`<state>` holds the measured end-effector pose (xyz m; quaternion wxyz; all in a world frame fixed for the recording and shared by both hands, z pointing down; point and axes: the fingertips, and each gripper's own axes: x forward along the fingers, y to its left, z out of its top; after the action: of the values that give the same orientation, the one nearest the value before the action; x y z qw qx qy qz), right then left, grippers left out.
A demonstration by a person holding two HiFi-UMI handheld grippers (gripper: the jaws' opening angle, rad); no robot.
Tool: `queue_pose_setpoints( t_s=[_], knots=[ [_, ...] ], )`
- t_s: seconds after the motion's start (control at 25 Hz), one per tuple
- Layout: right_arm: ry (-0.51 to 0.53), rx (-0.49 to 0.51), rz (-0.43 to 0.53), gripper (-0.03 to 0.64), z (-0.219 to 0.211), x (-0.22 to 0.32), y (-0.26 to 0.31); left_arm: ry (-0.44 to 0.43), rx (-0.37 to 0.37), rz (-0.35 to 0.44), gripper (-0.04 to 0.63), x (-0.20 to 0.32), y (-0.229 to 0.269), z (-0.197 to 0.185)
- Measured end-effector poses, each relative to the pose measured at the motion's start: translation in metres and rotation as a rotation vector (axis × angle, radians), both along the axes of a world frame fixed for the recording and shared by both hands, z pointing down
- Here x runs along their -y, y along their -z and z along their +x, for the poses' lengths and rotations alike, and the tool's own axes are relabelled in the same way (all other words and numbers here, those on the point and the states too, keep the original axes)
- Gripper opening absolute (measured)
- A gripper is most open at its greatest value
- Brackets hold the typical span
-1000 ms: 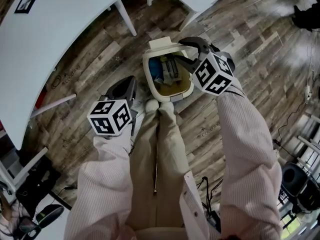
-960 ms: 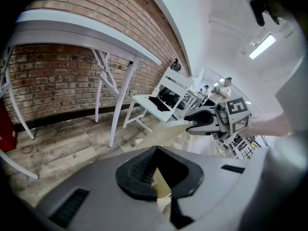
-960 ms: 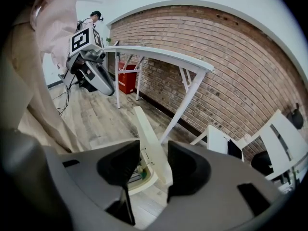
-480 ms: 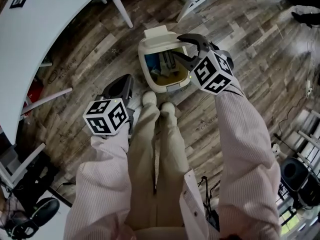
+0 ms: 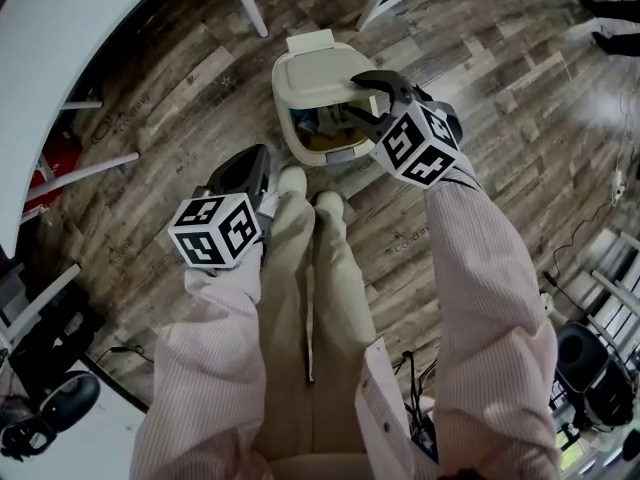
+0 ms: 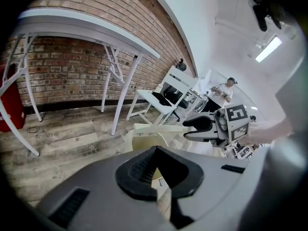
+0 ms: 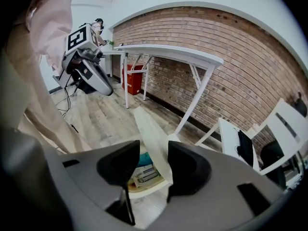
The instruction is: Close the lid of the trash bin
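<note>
Currently, the trash bin stands on the wood-plank floor directly in front of the person's shoes, between two white tables. Its cream lid is hinged at the far side and tilted over the opening. It covers the far part, and the near part shows the contents.

Right gripper:
- Position: over the bin's right side, reaching in toward the lid.
- Jaws: apart, one on each face of the raised lid.
- In the right gripper view, the lid runs edge-on between the two pads. It lies close against the right-hand pad, and a gap on the other side shows the blue and printed packaging in the bin.

Left gripper:
- Position: low at the person's left leg, beside the bin and apart from it.
- Jaws: together, with nothing between them, as the left gripper view shows.
- That view looks across the bin at the right gripper set on the lid's free edge.

A white table stands against a brick wall behind the bin, and a red container is under it.
</note>
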<state>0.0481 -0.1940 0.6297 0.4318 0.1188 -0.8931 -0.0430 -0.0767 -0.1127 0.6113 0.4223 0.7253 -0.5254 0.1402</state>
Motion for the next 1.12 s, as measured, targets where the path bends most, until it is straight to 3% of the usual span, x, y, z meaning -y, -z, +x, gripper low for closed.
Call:
queue_pose_setpoints(
  t_s=[0.64,1.12],
  knots=[
    [0.051,-0.007,-0.091,0.178,0.01,-0.042,-0.04,0.082,-0.019,-0.03,-0.008,-0.037,-0.022,0.016],
    [-0.006,0.051,-0.215,0.178,0.008,-0.062,-0.065,0.041,-0.013,-0.048,-0.008,-0.038,-0.039,0.017]
  ],
)
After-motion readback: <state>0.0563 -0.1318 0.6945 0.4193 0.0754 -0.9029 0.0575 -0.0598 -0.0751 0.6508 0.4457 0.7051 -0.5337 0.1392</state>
